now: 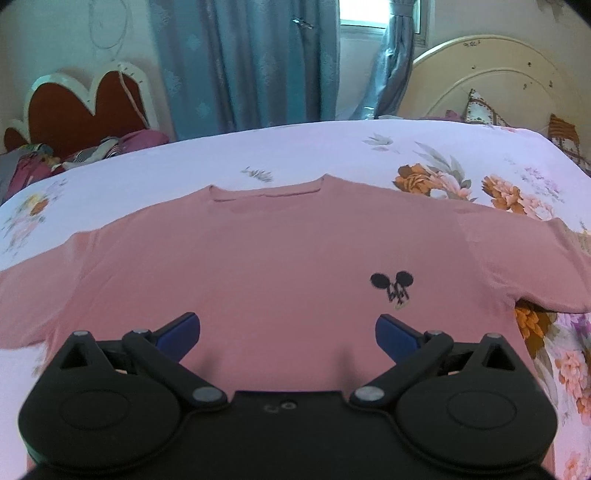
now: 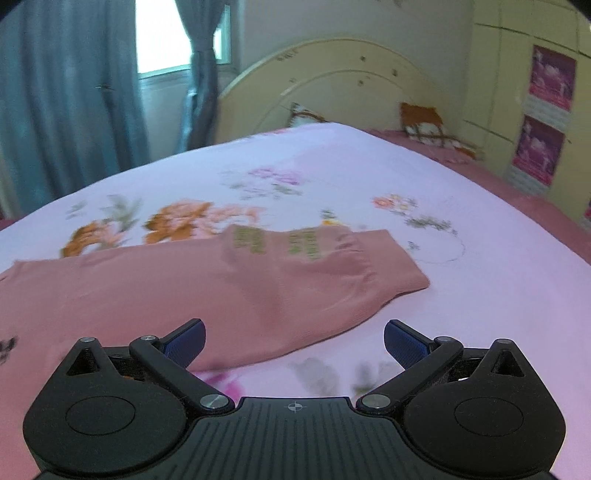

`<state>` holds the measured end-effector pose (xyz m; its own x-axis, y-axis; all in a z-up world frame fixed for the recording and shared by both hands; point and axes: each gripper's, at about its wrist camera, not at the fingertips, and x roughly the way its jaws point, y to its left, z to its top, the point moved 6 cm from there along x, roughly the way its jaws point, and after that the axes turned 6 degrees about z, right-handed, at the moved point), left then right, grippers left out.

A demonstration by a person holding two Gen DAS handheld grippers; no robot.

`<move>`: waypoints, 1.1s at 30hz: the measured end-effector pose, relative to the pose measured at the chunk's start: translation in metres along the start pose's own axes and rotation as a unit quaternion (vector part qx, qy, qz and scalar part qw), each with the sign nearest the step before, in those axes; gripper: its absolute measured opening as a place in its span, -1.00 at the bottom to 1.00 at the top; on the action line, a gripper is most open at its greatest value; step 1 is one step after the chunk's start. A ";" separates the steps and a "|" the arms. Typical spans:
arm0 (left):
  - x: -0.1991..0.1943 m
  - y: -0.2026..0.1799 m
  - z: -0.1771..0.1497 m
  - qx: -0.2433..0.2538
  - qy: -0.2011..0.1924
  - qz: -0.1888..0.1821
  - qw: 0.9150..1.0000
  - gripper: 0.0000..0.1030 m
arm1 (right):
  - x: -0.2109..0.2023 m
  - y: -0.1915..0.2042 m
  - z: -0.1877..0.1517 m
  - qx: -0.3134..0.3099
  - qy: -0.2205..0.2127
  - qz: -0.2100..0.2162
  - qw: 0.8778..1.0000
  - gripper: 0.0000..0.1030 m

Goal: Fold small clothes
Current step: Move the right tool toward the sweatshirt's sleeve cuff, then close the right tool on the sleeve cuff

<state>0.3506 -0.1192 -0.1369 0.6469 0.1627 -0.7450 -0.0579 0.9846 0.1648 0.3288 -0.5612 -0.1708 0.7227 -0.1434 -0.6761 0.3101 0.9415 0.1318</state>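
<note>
Pink shirt [image 1: 258,266] lies flat on the floral sheet [image 1: 332,155], straight ahead of my left gripper [image 1: 287,334], fingers spread, holding nothing. Its sleeve [image 2: 332,266] sits just ahead-left of my right gripper [image 2: 294,341], also spread and empty. Small black logo [image 1: 391,286] ahead-right of the left fingers. Cream headboard [image 2: 332,81] and blue curtains [image 1: 243,62] beyond. Right view is blurred; shirt hem is cut off by the grippers. Soft knit, ribbed cuff.

Soft daylight from the overexposed window [image 2: 162,33]; fisheye-bent edges, right view blurred.
</note>
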 end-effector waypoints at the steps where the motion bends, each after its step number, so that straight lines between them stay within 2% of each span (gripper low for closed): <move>1: 0.003 -0.002 0.002 0.004 -0.002 -0.004 1.000 0.93 | 0.008 -0.007 0.002 0.006 0.003 -0.008 1.000 0.85; 2: 0.005 -0.003 0.003 0.007 -0.002 -0.004 1.000 0.92 | 0.016 -0.013 0.004 0.013 0.009 -0.009 1.000 0.65; 3: 0.008 -0.003 0.005 0.009 -0.001 -0.003 1.000 0.92 | 0.024 -0.019 0.005 0.022 0.019 -0.013 0.999 0.32; 9: 0.022 -0.001 0.009 0.011 0.003 0.002 1.000 0.89 | 0.055 -0.057 0.010 0.078 0.030 -0.043 0.996 0.31; 11: 0.027 0.001 0.009 0.014 0.005 0.005 1.000 0.89 | 0.064 -0.067 0.010 0.100 0.034 -0.040 0.994 0.30; 12: 0.029 0.003 0.009 0.015 0.007 0.010 1.000 0.89 | 0.067 -0.070 0.011 0.107 0.032 -0.040 0.993 0.19; 13: 0.032 0.005 0.008 0.015 0.010 0.015 1.000 0.89 | 0.070 -0.072 0.012 0.107 0.028 -0.045 0.993 -0.05; 14: 0.034 0.007 0.008 0.014 0.012 0.018 1.000 0.89 | 0.071 -0.074 0.014 0.105 0.024 -0.049 0.993 -0.16; 16: 0.038 0.011 0.007 0.012 0.017 0.019 1.000 0.88 | 0.073 -0.077 0.017 0.115 0.019 -0.043 0.992 -0.65; 18: 0.041 0.015 0.007 0.009 0.020 0.015 1.000 0.77 | 0.074 -0.077 0.020 0.120 0.016 -0.036 0.992 -0.78; 20: 0.041 0.019 0.007 0.005 0.019 0.003 1.000 0.67 | 0.070 -0.071 0.024 0.111 0.008 -0.031 0.993 -0.81; 24: 0.040 0.029 0.009 -0.005 0.018 0.002 1.000 0.67 | 0.052 -0.043 0.042 0.083 -0.024 -0.007 0.996 -0.81; 26: 0.040 0.038 0.010 -0.013 0.017 0.006 1.000 0.67 | 0.040 -0.015 0.053 0.057 -0.042 0.017 0.997 -0.81; 30: 0.036 0.063 0.010 -0.037 0.013 0.016 0.999 0.66 | 0.018 0.060 0.068 0.010 -0.063 0.089 0.994 -0.81; 33: 0.031 0.087 0.008 -0.055 0.008 0.026 0.998 0.66 | 0.001 0.136 0.070 -0.033 -0.071 0.154 0.985 -0.81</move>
<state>0.3716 -0.0295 -0.1404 0.6289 0.2138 -0.7475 -0.1740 0.9758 0.1327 0.4152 -0.4542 -0.1031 0.8564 0.1151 -0.5033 0.0253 0.9643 0.2637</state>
